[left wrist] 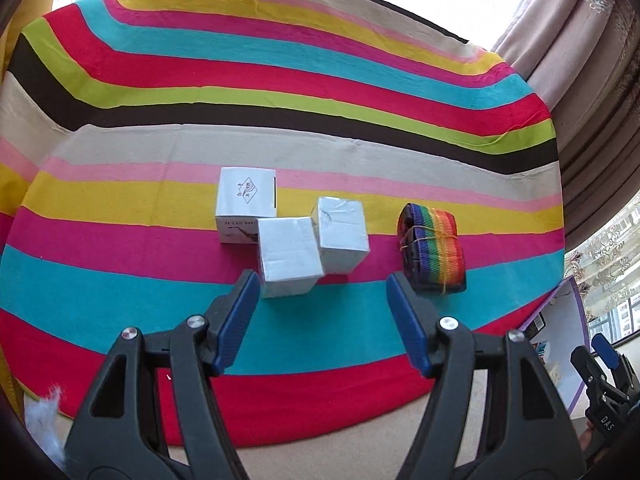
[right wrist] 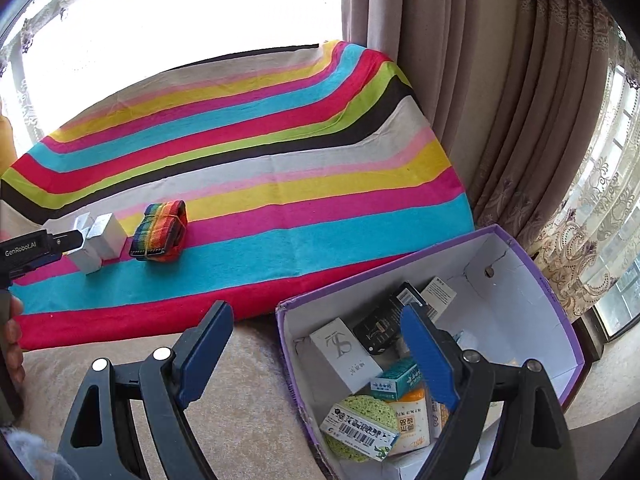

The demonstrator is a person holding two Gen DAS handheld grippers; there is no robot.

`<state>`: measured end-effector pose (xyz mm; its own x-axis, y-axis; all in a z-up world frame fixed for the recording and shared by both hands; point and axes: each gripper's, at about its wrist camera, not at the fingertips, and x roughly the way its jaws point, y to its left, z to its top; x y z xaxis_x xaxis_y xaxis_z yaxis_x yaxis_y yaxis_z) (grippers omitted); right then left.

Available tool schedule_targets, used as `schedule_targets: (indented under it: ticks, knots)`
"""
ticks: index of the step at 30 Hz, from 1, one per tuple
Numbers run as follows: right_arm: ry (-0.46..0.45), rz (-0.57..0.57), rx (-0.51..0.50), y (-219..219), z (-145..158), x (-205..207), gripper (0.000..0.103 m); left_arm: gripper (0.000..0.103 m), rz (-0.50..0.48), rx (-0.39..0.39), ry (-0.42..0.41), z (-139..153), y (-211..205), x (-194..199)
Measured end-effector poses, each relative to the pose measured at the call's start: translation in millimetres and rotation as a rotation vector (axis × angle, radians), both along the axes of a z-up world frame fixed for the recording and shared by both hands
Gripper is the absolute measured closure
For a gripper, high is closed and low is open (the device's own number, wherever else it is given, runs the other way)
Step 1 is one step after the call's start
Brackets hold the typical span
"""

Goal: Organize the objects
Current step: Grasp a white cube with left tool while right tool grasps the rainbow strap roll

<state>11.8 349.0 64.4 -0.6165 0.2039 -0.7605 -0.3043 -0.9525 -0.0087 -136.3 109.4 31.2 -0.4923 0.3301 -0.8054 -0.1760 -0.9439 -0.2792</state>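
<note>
L tongs (left wrist: 322,286) open wide, nothing between the pads, hanging over the striped cloth (left wrist: 120,292) w/ the nearest white box (left wrist: 288,256) just ahead of the tips. R tongs (right wrist: 316,330) also open & empty, over the near edge of a purple-rimmed box (right wrist: 520,300); only the R view shows its contents: small cartons, a green sponge (right wrist: 360,408). Farther on the cloth: two more white boxes (left wrist: 342,240), (left wrist: 246,200), then a rainbow strap bundle (left wrist: 434,250) to the right, long axis running near-to-far.

Striped cloth (left wrist: 280,92) over beige surface (right wrist: 248,380) carries three white boxes (left wrist: 289,254) (clustered), rainbow strap bundle (left wrist: 434,248); purple-edged box (right wrist: 520,300) beside cloth.
</note>
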Motion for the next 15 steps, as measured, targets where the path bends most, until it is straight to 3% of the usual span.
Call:
schedule_targets:
  ticks: [6, 8, 10, 15]
  knots:
    - [-0.007, 0.082, -0.002, -30.1, -1.9, -29.2, 0.016, 0.036, 0.024, -0.014, -0.022, -11.1, -5.3, -11.4]
    - [-0.011, 0.105, -0.006, -39.1, -3.7, -38.2, 0.016, 0.042, 0.029, -0.021, -0.027, -14.7, -5.1, -15.0]
    - [-0.017, 0.128, -0.007, -48.0, -4.9, -47.7, 0.016, 0.058, 0.025, -0.022, -0.039, -20.4, -4.5, -18.7]
    - [-0.021, 0.173, 0.003, -68.8, -7.4, -69.4, 0.016, 0.059, 0.024, 0.005, -0.019, -22.0, -5.6, -15.1]
